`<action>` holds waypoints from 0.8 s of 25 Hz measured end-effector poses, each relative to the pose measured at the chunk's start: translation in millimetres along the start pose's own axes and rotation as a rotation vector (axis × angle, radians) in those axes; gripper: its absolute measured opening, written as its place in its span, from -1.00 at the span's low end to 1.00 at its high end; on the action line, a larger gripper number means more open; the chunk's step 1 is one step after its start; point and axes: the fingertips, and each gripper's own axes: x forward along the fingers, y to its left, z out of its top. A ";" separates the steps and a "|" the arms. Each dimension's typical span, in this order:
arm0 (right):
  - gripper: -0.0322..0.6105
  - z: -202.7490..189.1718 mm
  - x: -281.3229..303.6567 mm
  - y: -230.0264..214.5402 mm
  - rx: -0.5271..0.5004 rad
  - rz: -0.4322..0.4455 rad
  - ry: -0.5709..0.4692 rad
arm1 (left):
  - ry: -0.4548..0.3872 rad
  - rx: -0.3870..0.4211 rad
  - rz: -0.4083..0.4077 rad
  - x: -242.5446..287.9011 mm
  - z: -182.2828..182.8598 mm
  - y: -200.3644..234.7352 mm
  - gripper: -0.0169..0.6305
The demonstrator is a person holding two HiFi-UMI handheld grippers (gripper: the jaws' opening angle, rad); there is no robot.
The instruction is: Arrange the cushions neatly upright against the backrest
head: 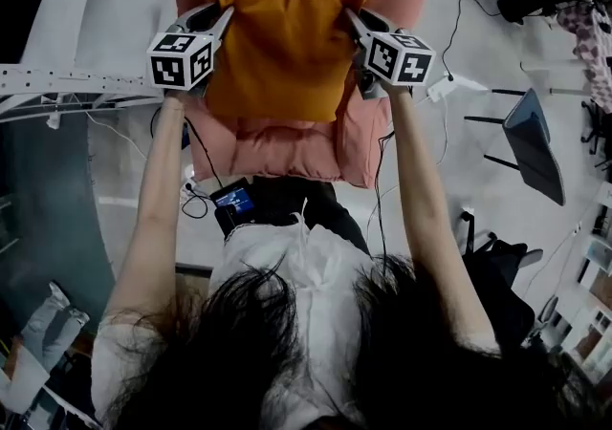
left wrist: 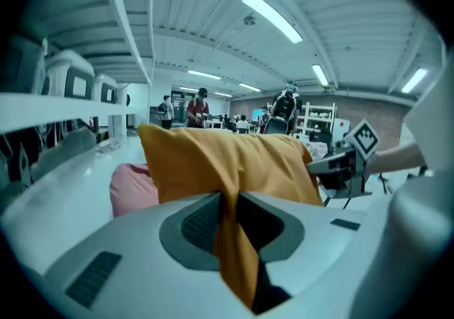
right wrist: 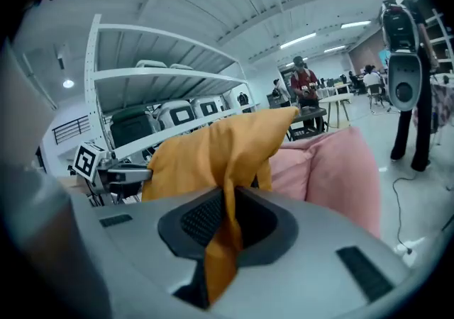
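An orange cushion [head: 282, 32] hangs between my two grippers over a pink armchair [head: 292, 146]. My left gripper [head: 222, 22] is shut on the cushion's left edge; in the left gripper view the orange fabric [left wrist: 230, 239] is pinched between the jaws. My right gripper [head: 352, 22] is shut on the right edge, with a fold of the same cushion [right wrist: 227, 232] caught in its jaws. The pink armchair's backrest [right wrist: 333, 165] shows behind the cushion in the right gripper view. The cushion covers most of the seat in the head view.
White shelving [head: 57, 84] stands to the left of the armchair. Cables and a white power adapter [head: 445, 86] lie on the floor at the right, near a dark folded stand [head: 531, 141]. People stand far off [left wrist: 198, 108] in the hall.
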 end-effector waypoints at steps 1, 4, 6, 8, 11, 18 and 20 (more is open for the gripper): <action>-0.71 -9.5 2.9 -7.5 0.007 -0.019 0.009 | -0.038 -0.060 -0.042 5.2 -4.6 -0.1 -0.67; -0.71 -35.9 6.8 -42.1 0.076 -0.103 0.017 | -0.180 -0.210 -0.197 19.7 -24.7 -21.8 -0.67; -0.71 -51.6 7.4 -66.9 0.111 -0.152 0.032 | -0.225 -0.253 -0.256 28.1 -35.6 -41.4 -0.67; -0.71 -68.5 6.7 -90.4 0.153 -0.194 0.053 | -0.228 -0.280 -0.296 41.0 -42.5 -59.3 -0.67; -0.71 -81.2 -1.5 -121.0 0.234 -0.251 0.044 | -0.212 -0.260 -0.318 71.0 -39.7 -76.4 -0.67; -0.71 -75.8 9.1 -126.0 0.165 -0.287 0.075 | -0.197 -0.261 -0.332 96.7 -36.7 -55.7 -0.67; -0.71 -75.4 9.3 -125.3 0.166 -0.294 0.073 | -0.183 -0.236 -0.333 97.2 -36.3 -54.7 -0.67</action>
